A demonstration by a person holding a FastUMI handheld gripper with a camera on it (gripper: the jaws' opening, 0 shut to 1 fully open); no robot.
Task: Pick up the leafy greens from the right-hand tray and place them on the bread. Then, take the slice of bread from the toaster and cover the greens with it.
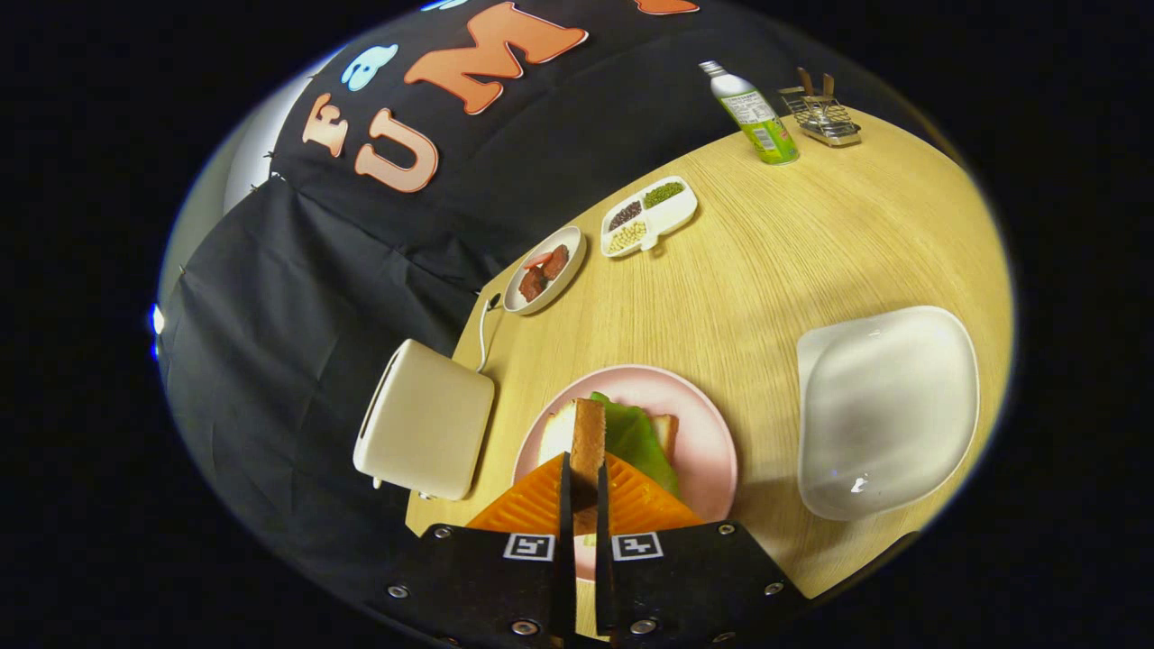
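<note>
We are clamping gripper (587, 469) on bread slice (588, 442) above leafy greens (638, 437); lower flat, square over bottom bread (557, 431).

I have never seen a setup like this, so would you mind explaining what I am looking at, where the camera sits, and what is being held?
This is a handheld two-finger gripper that a person carries; there is no robot arm. The camera rides on it and looks forward along its orange fingers.

The fingers are pinched on a slice of bread, held on edge over a pink plate where leafy greens lie on another slice.

On the wooden table, a cream toaster stands beside the plate and a white tray lies on the other side. Farther off are a small dish of food, a divided dish of beans, a green bottle and a wire rack.
</note>
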